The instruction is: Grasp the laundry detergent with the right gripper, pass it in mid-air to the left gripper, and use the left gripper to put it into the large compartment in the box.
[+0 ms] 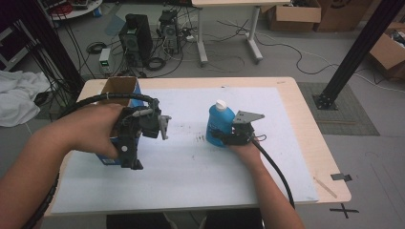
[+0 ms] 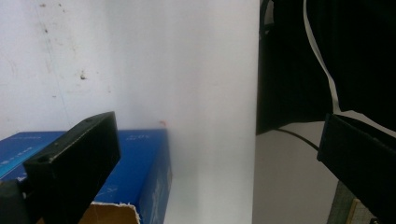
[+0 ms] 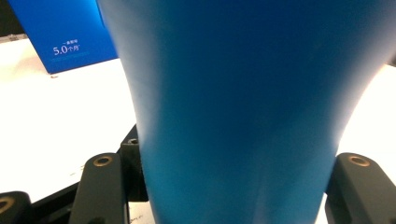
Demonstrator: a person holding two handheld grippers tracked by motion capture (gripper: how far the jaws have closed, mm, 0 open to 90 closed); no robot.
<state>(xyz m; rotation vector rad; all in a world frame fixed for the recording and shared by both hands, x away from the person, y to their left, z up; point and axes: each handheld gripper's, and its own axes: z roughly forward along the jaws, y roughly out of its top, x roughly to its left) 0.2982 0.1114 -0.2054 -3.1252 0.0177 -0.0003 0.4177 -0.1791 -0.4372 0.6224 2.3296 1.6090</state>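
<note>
Your forearms come in from the bottom edge of the high view, nearest the camera, one toward each side of the white mat on the worktop (image 1: 305,143).

At centre left of that view, your left hand-held gripper (image 1: 165,125) is held over the open blue cardboard box (image 1: 119,88), which stands at the mat's left edge in the upper left part of the worktop. In the left gripper view its two black jaws stand well apart with nothing between them; one jaw rises at lower left in front of the box's blue wall and torn cardboard rim, the other at lower right, and the white mat (image 2: 187,70) runs between them.

Right of centre in the high view, your right hand-held gripper (image 1: 220,137) sits low on the mat with its grey three-cornered plate on top, and it is clamped on the blue bottle (image 1: 219,119). That bottle stands upright on the mat just right of the middle of the worktop, white cap (image 1: 220,104) up. In the right gripper view the bottle's blue body (image 3: 233,107) sits between the two jaws, each pressed against one side of it near its base. The blue box (image 3: 60,32) shows at upper left of that view, well apart from the bottle.
</note>
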